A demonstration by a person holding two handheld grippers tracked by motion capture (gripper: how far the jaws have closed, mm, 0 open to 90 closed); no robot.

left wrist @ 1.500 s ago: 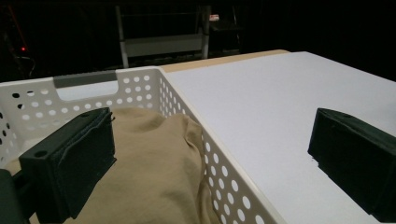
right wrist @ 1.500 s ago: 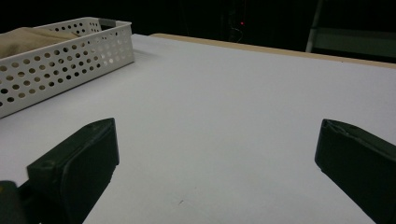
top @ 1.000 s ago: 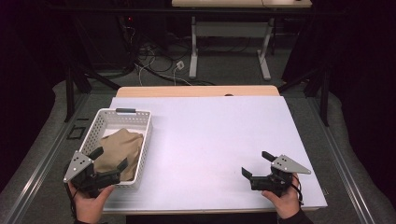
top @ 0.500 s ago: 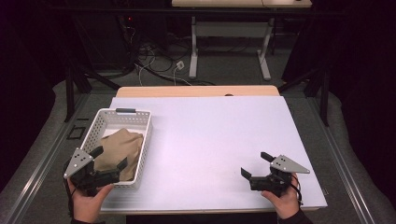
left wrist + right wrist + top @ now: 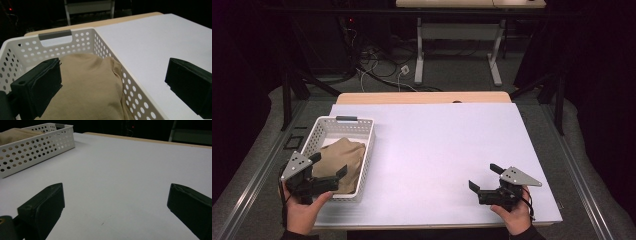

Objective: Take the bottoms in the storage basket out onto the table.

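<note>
Spanning a dim room, white table (image 5: 437, 150); both tools wide, left tool (image 5: 330, 167) over basket (image 5: 368, 150), right tool (image 5: 484, 177) empty.

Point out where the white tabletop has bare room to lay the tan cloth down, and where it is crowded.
Bare room: the white tabletop from the basket across to its right edge, and back to the wooden strip. Crowded: the left side, where the tan cloth fills the basket under the open left gripper, and the near right corner at the open right gripper.

Bright, evenly lit tabletop (image 5: 437, 145); dark surroundings; soft focus.
</note>
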